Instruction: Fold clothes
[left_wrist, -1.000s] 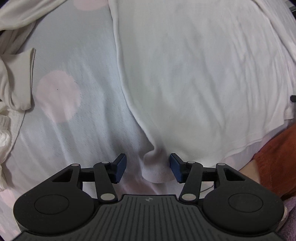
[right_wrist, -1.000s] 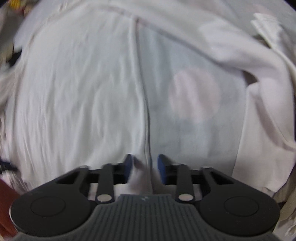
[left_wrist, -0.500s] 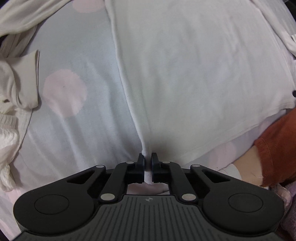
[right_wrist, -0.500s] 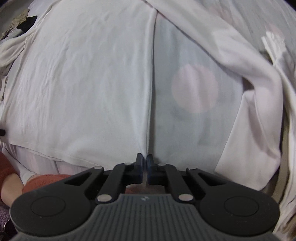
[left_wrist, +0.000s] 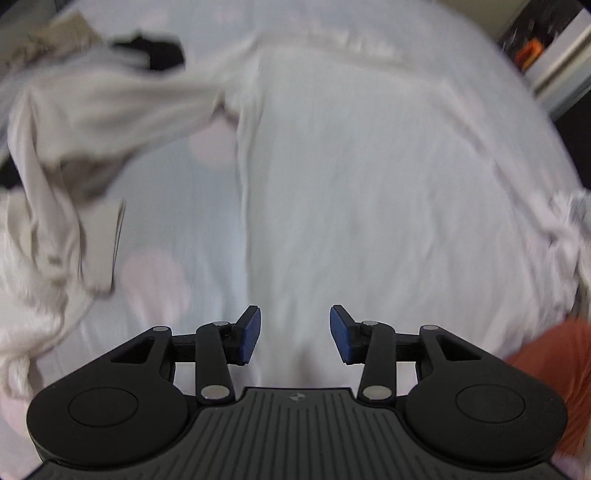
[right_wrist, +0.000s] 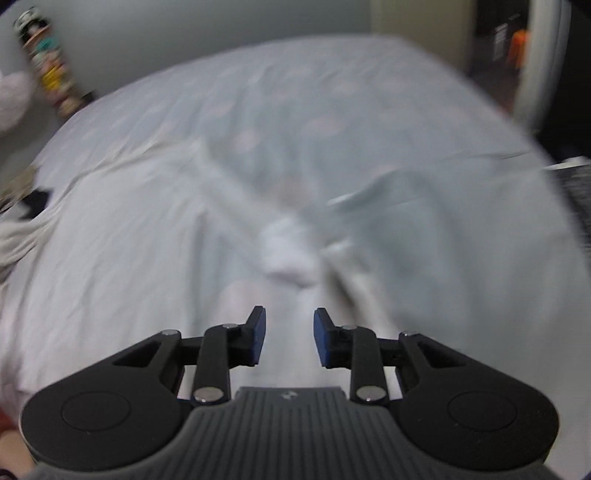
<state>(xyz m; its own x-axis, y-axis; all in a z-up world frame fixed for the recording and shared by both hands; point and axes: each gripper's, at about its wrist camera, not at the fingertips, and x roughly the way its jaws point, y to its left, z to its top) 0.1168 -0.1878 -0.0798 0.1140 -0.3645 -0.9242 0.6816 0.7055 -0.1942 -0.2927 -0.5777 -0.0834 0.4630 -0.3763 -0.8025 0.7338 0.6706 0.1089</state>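
Observation:
A white long-sleeved garment (left_wrist: 369, 177) lies spread flat on the bed; both views are motion-blurred. Its left sleeve (left_wrist: 96, 110) runs off to the upper left. My left gripper (left_wrist: 295, 334) is open and empty above the garment's near edge. In the right wrist view the garment (right_wrist: 122, 240) fills the left side and its right sleeve (right_wrist: 288, 251) lies bunched just ahead. My right gripper (right_wrist: 289, 338) is open and empty above it.
The bed has a pale blue sheet with pink dots (left_wrist: 155, 273). Crumpled cream clothes (left_wrist: 33, 236) lie at the left. A dark item (left_wrist: 155, 51) lies at the far left. An orange sleeve (left_wrist: 554, 354) is at the right. A doorway (right_wrist: 517, 48) is far right.
Both grippers, shut on the garment's bottom hem half a second ago, have let go and opened. Both have lifted and tilted up, so more of the bed shows.

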